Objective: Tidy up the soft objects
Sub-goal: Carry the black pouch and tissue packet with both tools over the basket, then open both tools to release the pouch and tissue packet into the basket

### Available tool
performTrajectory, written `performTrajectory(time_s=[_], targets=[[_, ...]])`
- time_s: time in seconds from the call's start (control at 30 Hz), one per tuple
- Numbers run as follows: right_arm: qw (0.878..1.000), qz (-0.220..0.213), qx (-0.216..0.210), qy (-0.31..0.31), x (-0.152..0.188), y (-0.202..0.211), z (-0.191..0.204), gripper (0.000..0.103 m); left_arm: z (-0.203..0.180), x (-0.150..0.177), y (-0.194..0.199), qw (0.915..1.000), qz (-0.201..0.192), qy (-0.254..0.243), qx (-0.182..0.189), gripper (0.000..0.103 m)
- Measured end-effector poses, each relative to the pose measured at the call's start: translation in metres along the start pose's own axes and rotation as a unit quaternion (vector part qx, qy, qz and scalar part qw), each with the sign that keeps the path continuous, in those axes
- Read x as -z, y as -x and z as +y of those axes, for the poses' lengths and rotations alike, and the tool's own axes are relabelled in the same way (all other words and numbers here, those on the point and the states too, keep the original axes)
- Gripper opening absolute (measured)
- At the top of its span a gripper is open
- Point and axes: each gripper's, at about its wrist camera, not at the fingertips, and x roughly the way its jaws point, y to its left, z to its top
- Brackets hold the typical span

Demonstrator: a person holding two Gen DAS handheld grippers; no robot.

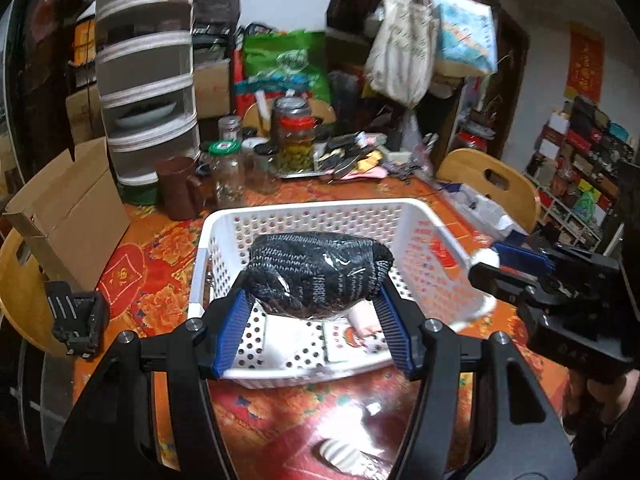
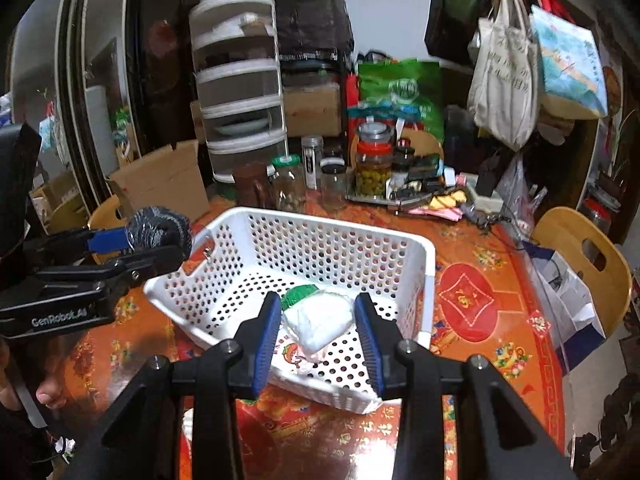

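My left gripper point(image 1: 314, 292) is shut on a black knitted item point(image 1: 316, 268) wrapped in clear plastic, held above the near side of a white perforated basket point(image 1: 304, 209). From the right wrist view the left gripper point(image 2: 160, 240) hovers over the basket's point(image 2: 320, 225) left corner with the dark knit point(image 2: 158, 227) between its pads. My right gripper point(image 2: 318, 308) is shut on a white soft bundle with a green knitted edge point(image 2: 320, 318), also in plastic, over the basket's near edge. The right gripper point(image 1: 492, 260) shows at the basket's right rim. A flat printed packet point(image 2: 296, 354) lies inside the basket.
The basket sits on a red and orange patterned tablecloth point(image 2: 472, 300). Behind it stand glass jars point(image 1: 294, 140), a brown mug point(image 1: 180, 188), a tiered mesh cover point(image 1: 148, 80) and a cardboard box point(image 1: 68, 216). Wooden chairs point(image 2: 588, 256) flank the table; bags point(image 2: 504, 80) hang at the back right.
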Motion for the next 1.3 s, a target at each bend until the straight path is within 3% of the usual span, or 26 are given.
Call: performTrajectory(time_s=[0.43, 0.7, 0.93, 1.0, 1.07, 1.17, 1.3], targets=[[0.994, 0.109, 0.019, -0.008, -0.017, -0.105, -0.017, 0.037, 0.022, -0.010, -0.128, 0.9918, 0.121, 0.017, -0.037, 0.058], [0.987, 0.158, 0.025, -0.005, -0.008, -0.143, -0.023, 0.037, 0.017, 0.000, -0.167, 0.9856, 0.160, -0.005, -0.053, 0.058], [0.985, 0.170, 0.024, -0.002, -0.001, -0.155, -0.024, 0.038, 0.014, 0.011, -0.179, 0.9839, 0.173, -0.003, -0.047, 0.060], [0.986, 0.167, 0.020, -0.002, -0.001, -0.154, -0.023, 0.039, 0.015, 0.012, -0.179, 0.9841, 0.172, -0.003, -0.046, 0.064], [0.987, 0.158, 0.015, -0.003, -0.002, -0.150, -0.022, 0.049, 0.015, 0.013, -0.177, 0.9850, 0.168, -0.001, -0.042, 0.073], [0.989, 0.149, 0.017, 0.002, -0.004, -0.144, -0.019, 0.059, 0.016, 0.012, -0.170, 0.9867, 0.159, 0.002, -0.035, 0.076], [0.991, 0.134, 0.011, -0.008, -0.008, -0.131, -0.023, 0.068, 0.018, 0.006, -0.155, 0.9894, 0.139, 0.006, -0.042, 0.092]])
